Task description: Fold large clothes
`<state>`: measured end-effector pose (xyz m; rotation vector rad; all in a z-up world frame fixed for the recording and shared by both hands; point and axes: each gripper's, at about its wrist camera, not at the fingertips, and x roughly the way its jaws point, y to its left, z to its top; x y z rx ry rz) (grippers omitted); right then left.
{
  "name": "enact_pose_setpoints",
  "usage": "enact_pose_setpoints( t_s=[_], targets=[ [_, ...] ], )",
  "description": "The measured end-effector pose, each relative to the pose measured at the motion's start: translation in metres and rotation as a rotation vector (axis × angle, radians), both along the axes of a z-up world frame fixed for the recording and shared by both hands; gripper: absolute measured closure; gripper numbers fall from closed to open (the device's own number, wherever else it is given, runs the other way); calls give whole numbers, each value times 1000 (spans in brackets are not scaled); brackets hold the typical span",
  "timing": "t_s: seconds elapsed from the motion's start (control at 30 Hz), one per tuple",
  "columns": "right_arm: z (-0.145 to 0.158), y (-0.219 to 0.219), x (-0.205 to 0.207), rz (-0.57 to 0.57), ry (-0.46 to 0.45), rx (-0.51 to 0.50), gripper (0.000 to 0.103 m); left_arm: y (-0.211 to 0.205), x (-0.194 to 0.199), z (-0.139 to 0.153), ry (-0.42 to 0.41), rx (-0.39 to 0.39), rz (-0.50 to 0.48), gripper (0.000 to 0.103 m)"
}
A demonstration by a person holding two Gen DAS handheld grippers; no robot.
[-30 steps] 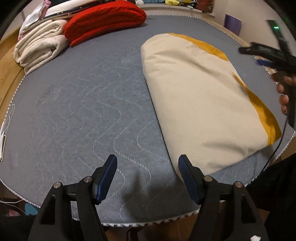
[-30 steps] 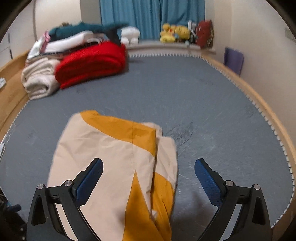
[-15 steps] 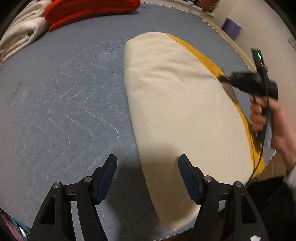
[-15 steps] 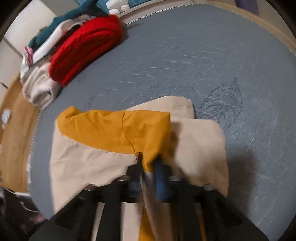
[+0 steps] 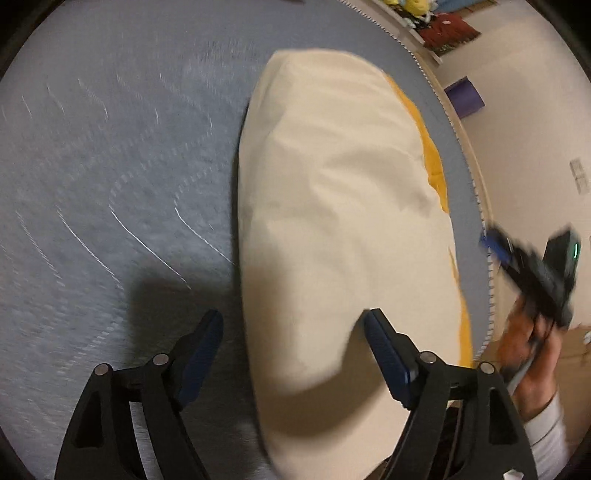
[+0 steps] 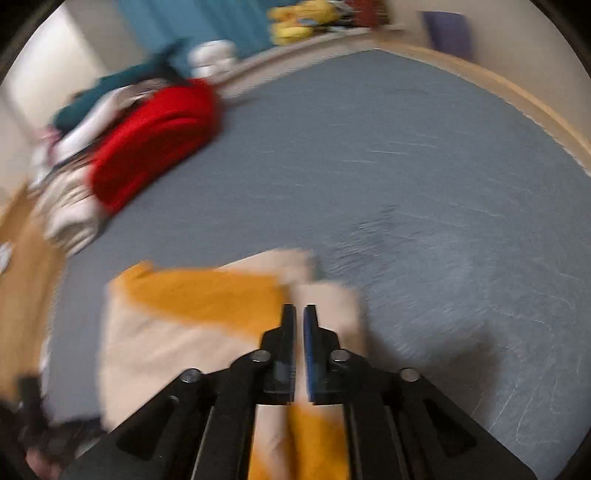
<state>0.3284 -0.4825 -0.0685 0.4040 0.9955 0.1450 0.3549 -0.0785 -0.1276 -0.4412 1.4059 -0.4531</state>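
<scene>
A folded cream and mustard-yellow garment (image 5: pixel 332 206) lies on the grey quilted bed (image 5: pixel 110 166), near its right edge. My left gripper (image 5: pixel 293 343) is open, low over the garment's near end, one finger on each side of its left edge. My right gripper (image 6: pixel 299 314) has its jaws nearly together above the garment (image 6: pixel 192 314); blur hides whether cloth sits between them. It also shows in the left wrist view (image 5: pixel 532 266), held off the bed's right edge beside the garment.
A red folded blanket (image 6: pixel 155 136), cream blankets (image 6: pixel 70 206) and other piled clothes sit at the bed's far left. Yellow plush toys (image 6: pixel 299 18) line the far ledge. A wooden bed rim (image 6: pixel 517 96) and a wall bound the right side.
My right gripper closed its jaws and drew back toward the bed's right edge. My left gripper moved forward and right over the garment's near end. Both views are motion-blurred now.
</scene>
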Motion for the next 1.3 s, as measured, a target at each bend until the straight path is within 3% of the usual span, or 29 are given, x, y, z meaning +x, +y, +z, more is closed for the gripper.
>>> enact_pose_setpoints(
  t_s=[0.03,0.07,0.17,0.23,0.47,0.5,0.57,0.63,0.67,0.73,0.9,1.0,1.1,1.17,1.23,1.3],
  targets=[
    [-5,6,-11,37,33,17,27,-1,2,-4,14,-28,-6,26],
    [-11,13,-20,66,69,21,16,-2,4,-7,22,-48,-12,26],
    [-31,29,-42,150,157,-36,14,-6,10,-23,60,-96,-2,24],
    [-47,27,-59,141,228,-75,14,-7,12,-29,68,-126,13,23],
    [-91,25,-70,110,358,4,14,-23,15,-36,10,-164,34,28],
    [-95,28,-67,112,359,19,15,-24,14,-33,-6,-148,31,31],
    [-94,37,-62,128,340,44,32,-32,11,-21,-39,-106,23,50],
    [-90,52,-58,137,312,16,62,-39,8,-2,-88,-78,2,64],
    [-87,57,-55,141,298,-6,70,-42,8,11,-124,-70,-16,72],
    [-81,64,-50,125,277,-21,80,-42,9,33,-181,-65,-30,75],
    [-64,103,-26,139,194,22,88,-1,16,65,-250,29,-10,74],
    [-57,142,-9,172,154,35,90,34,18,65,-220,78,28,70],
    [-54,178,-1,224,124,20,91,69,26,58,-160,164,100,53],
    [-59,198,-4,245,136,-9,91,85,26,52,-127,203,153,54],
    [-68,197,-4,236,161,-54,91,95,20,67,-182,272,184,54],
    [-68,203,3,236,175,-49,91,95,8,79,-227,266,170,54]
  ],
)
